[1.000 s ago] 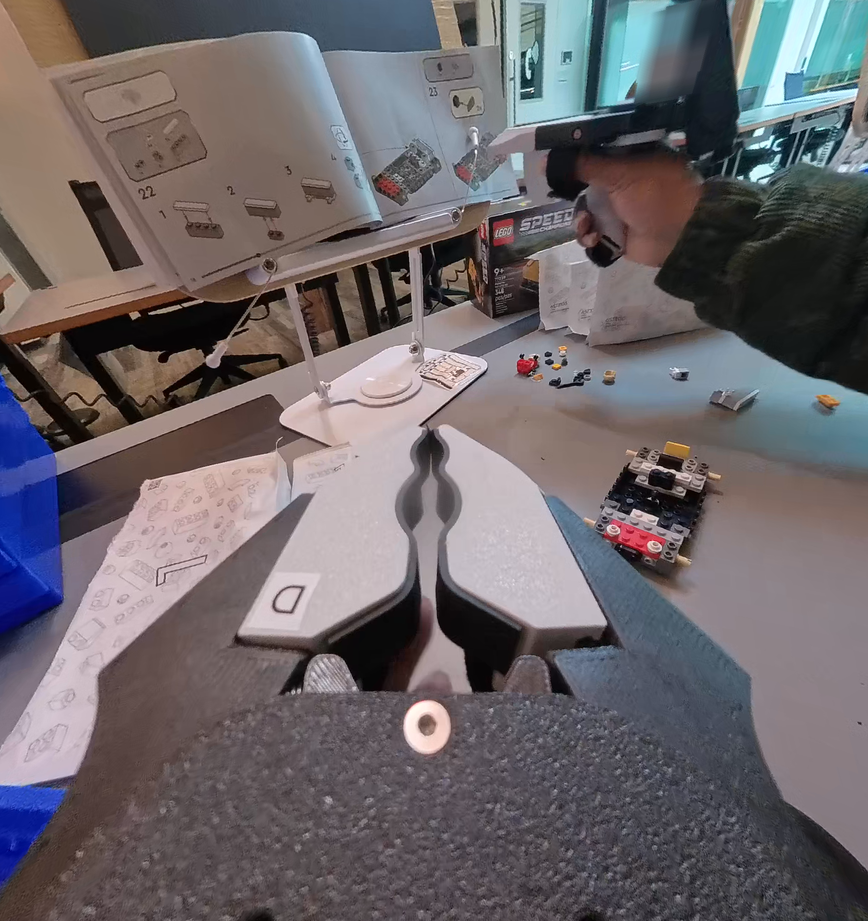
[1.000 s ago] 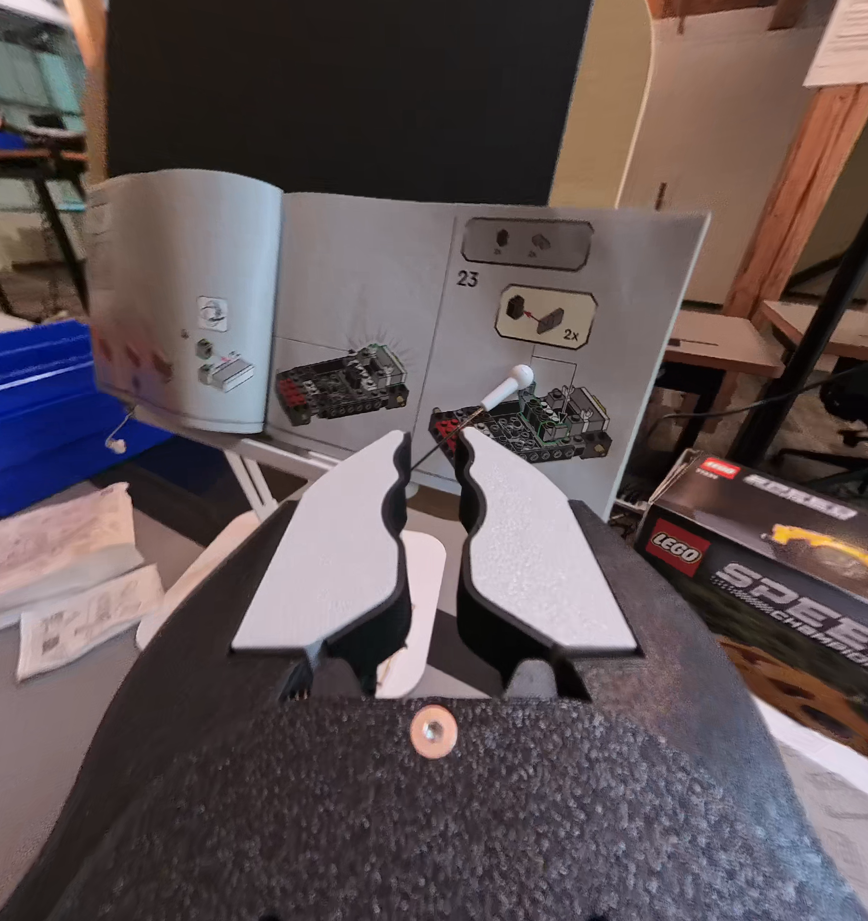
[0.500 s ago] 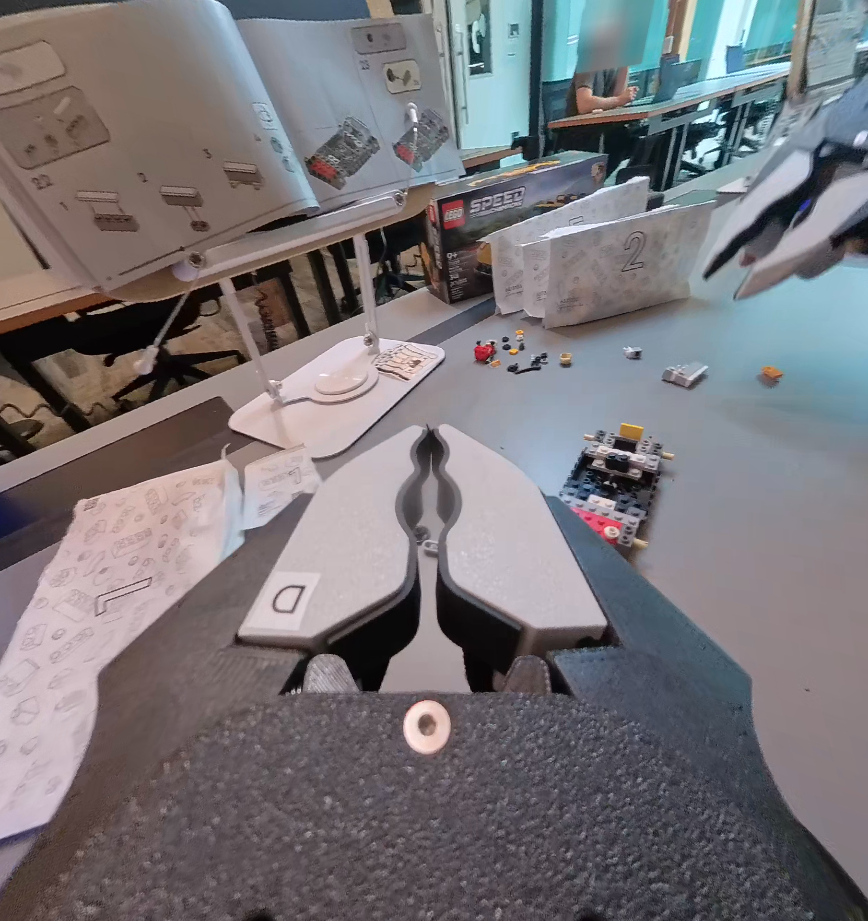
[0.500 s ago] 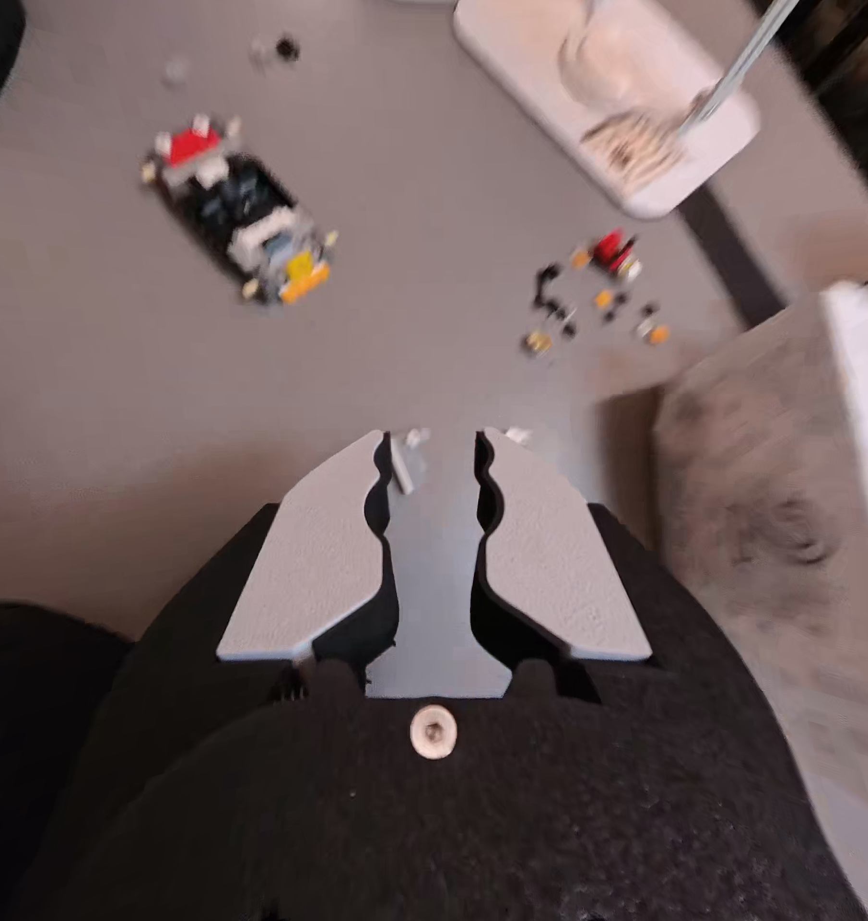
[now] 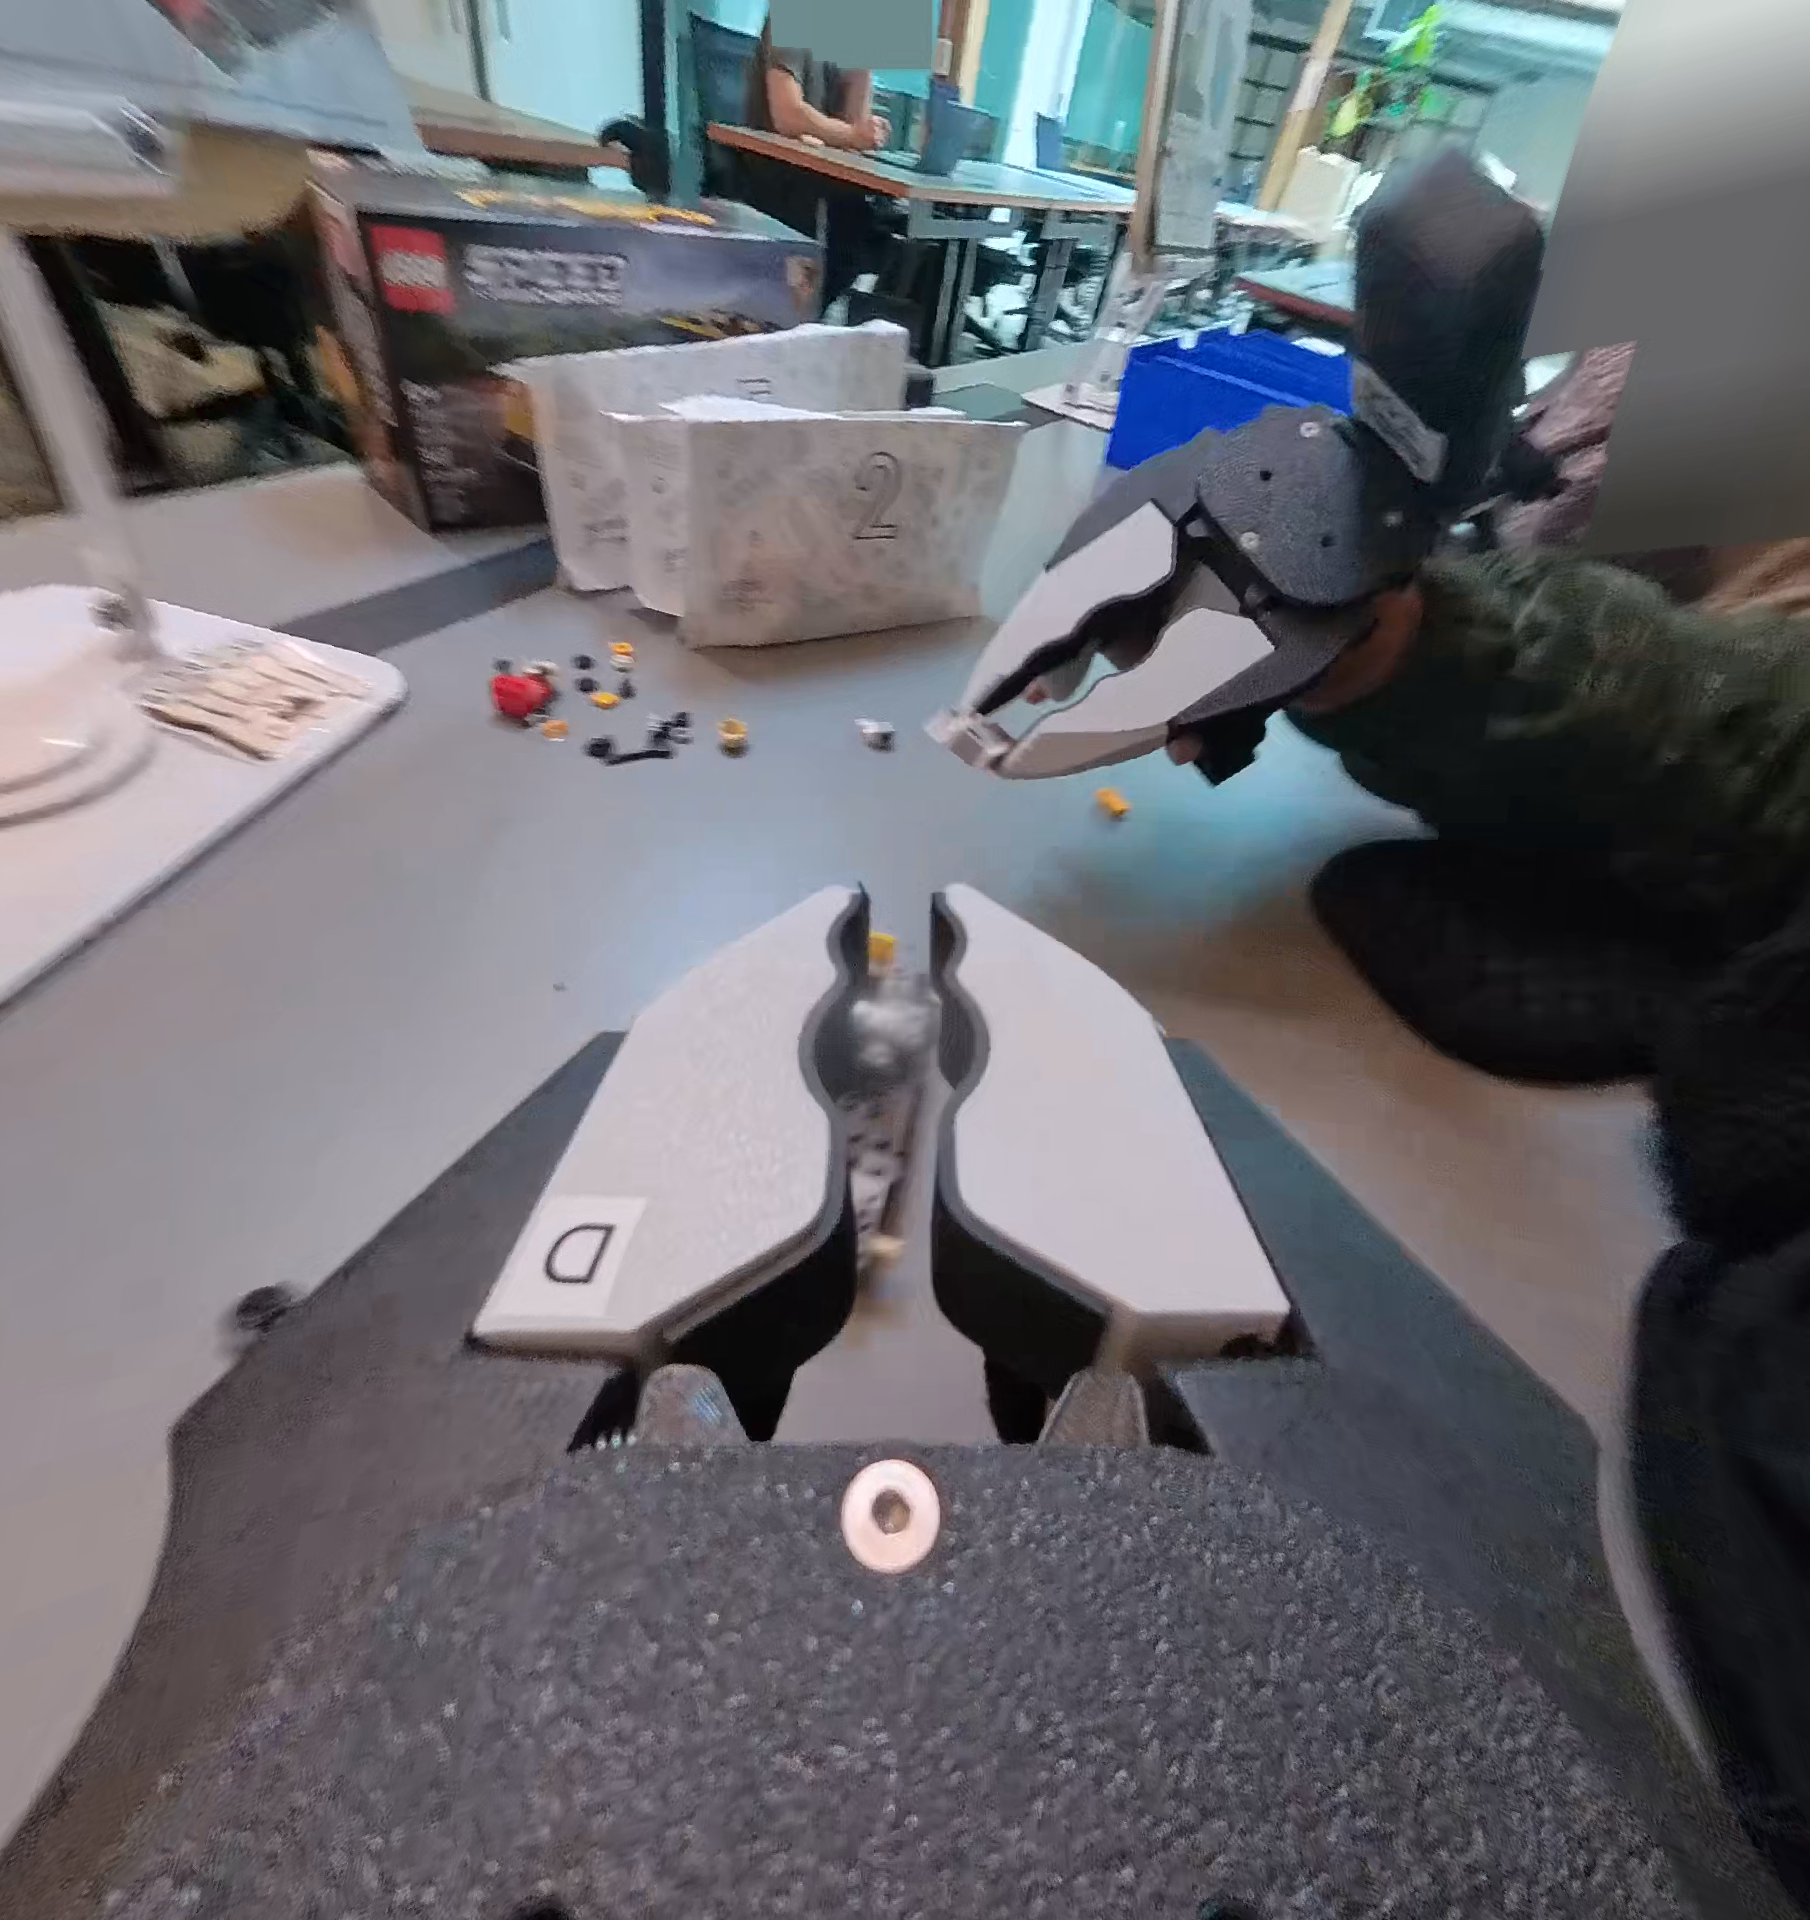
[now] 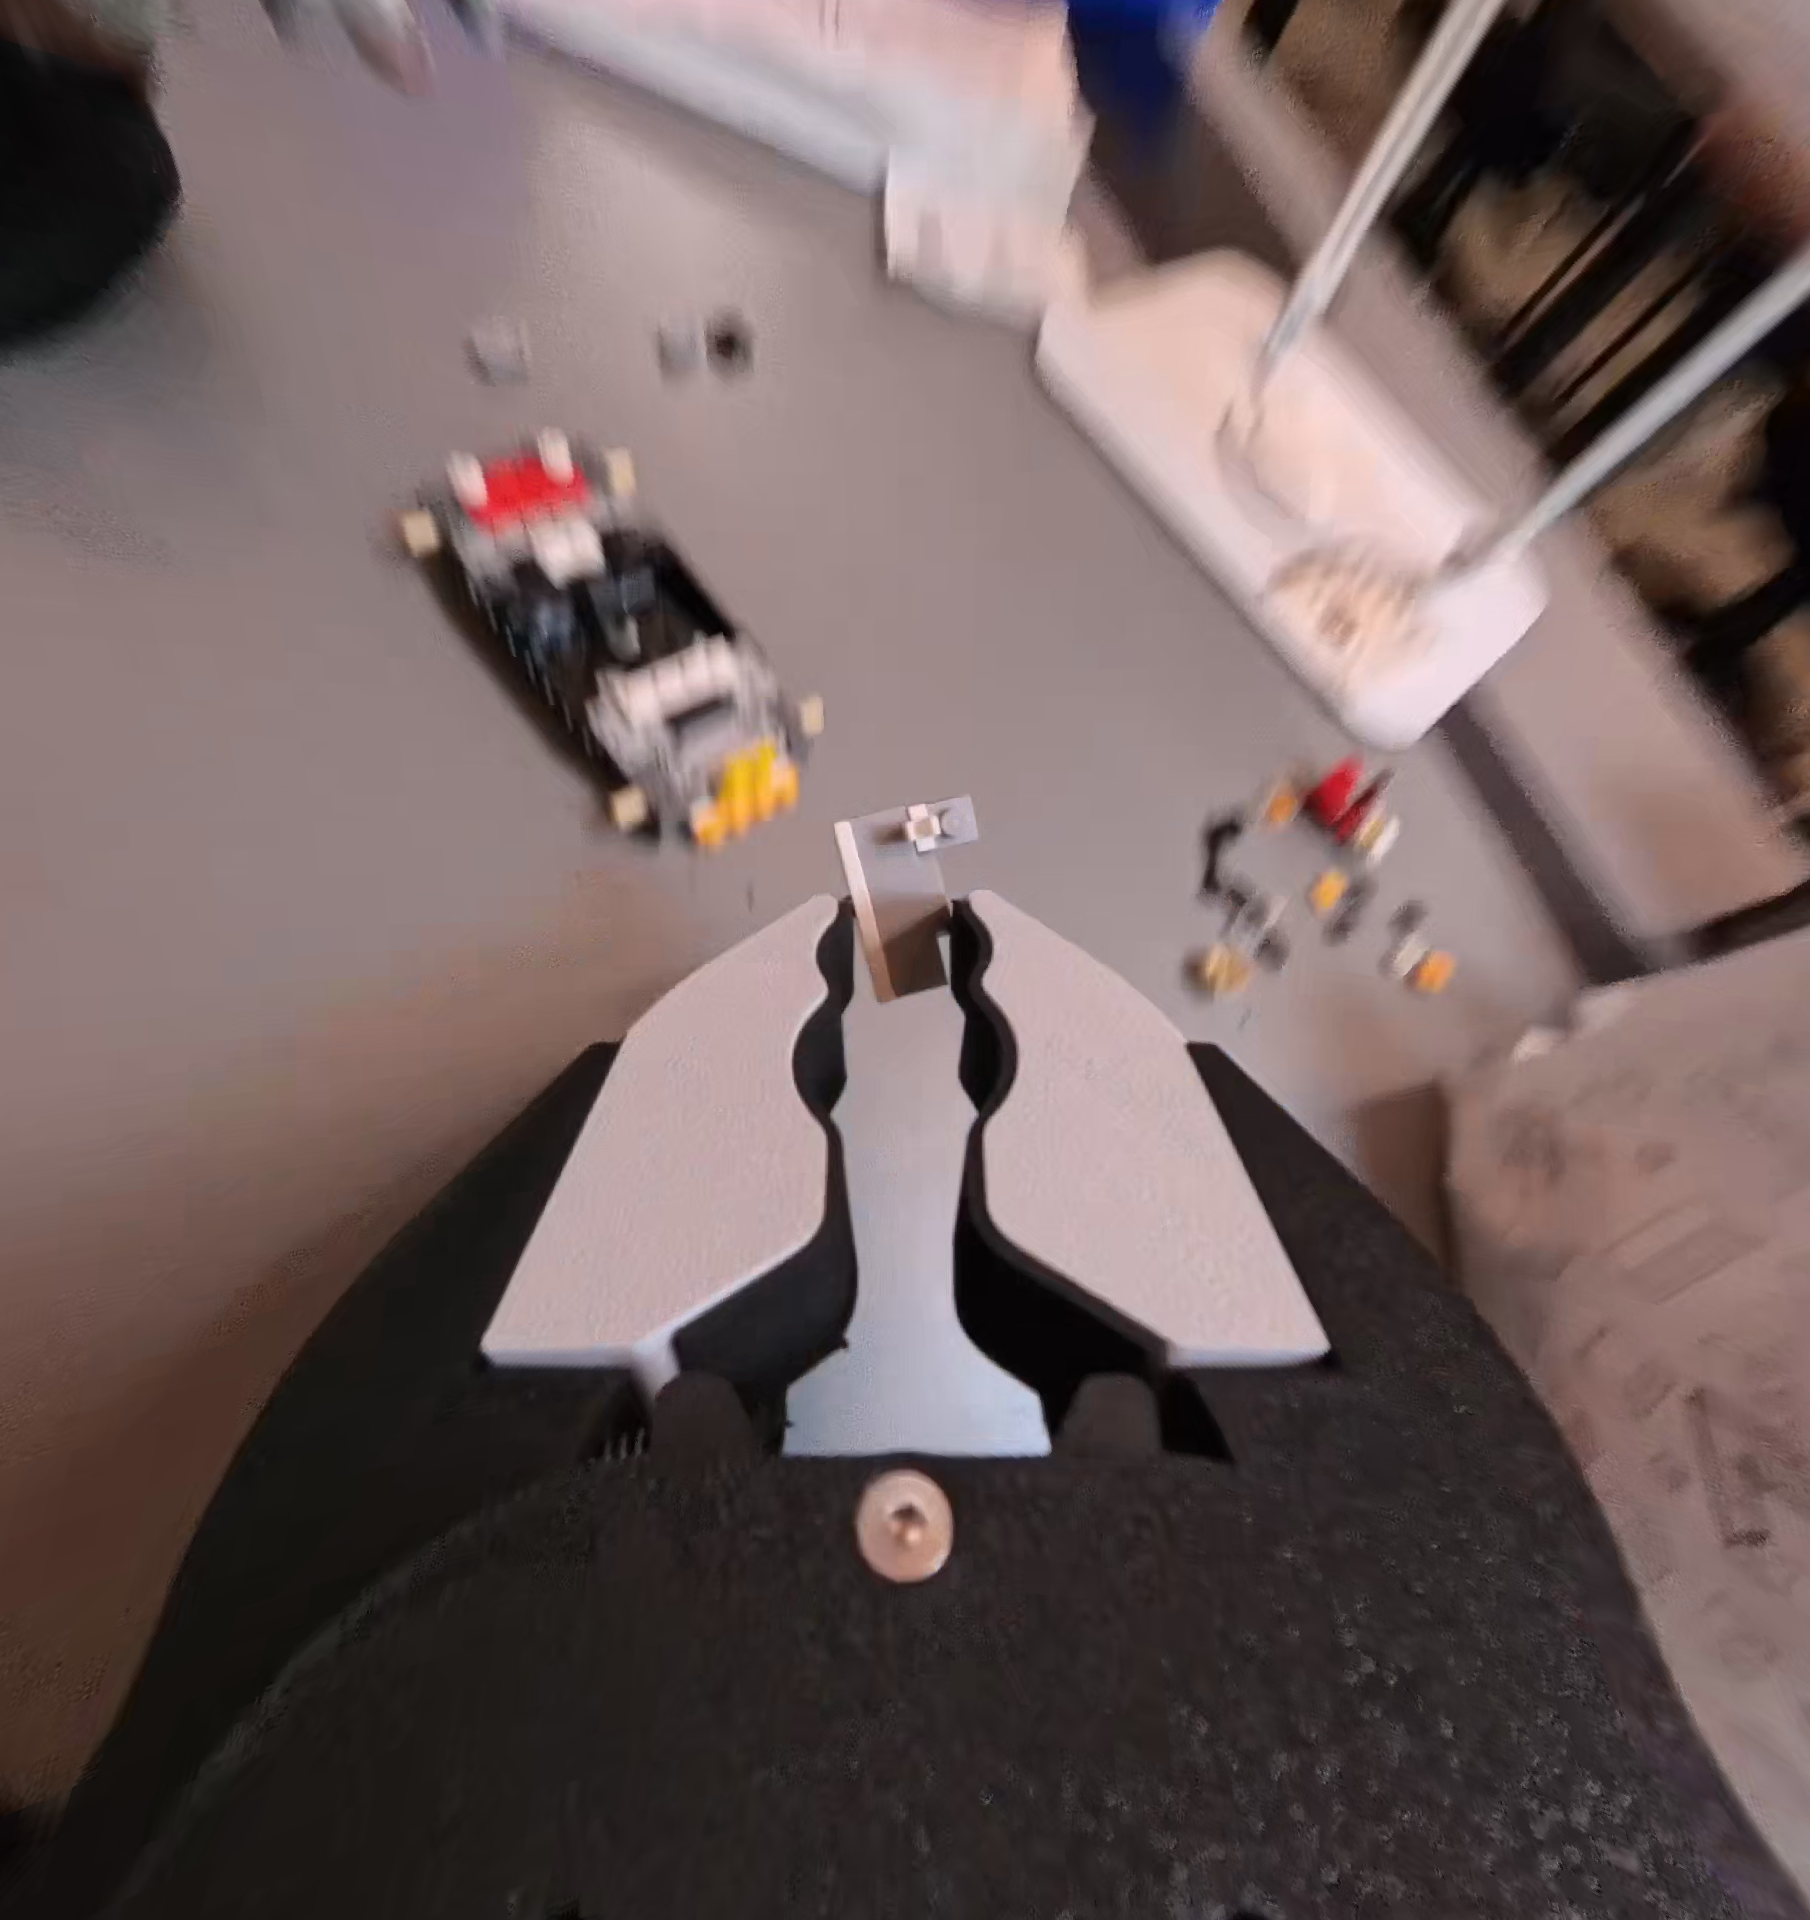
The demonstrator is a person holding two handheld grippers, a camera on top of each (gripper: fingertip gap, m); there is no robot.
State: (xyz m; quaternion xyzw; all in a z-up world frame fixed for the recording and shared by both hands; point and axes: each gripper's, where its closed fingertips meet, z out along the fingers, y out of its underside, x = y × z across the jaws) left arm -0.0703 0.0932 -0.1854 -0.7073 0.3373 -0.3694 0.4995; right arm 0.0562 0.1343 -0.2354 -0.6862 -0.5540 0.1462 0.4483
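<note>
Your right gripper [image 6: 898,909]: second ago empty, now clamped on grey plate [image 6: 885,868], pads pressing both sides. It hangs above table [image 6: 205,935], between car model [image 6: 610,644] and loose parts [image 6: 1316,894].
Your left gripper [image 5: 899,920]: was together, now fingers little apart, nothing gripped; model shows blurred through gap.
Box [image 5: 527,343] carries brand logo, paper bags [image 5: 828,520] carry printed number; not read out.

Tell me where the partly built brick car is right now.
In the right wrist view the partly built car lies on the grey table, up and left of the right gripper, with the loose small pieces scattered off to its right.
</note>
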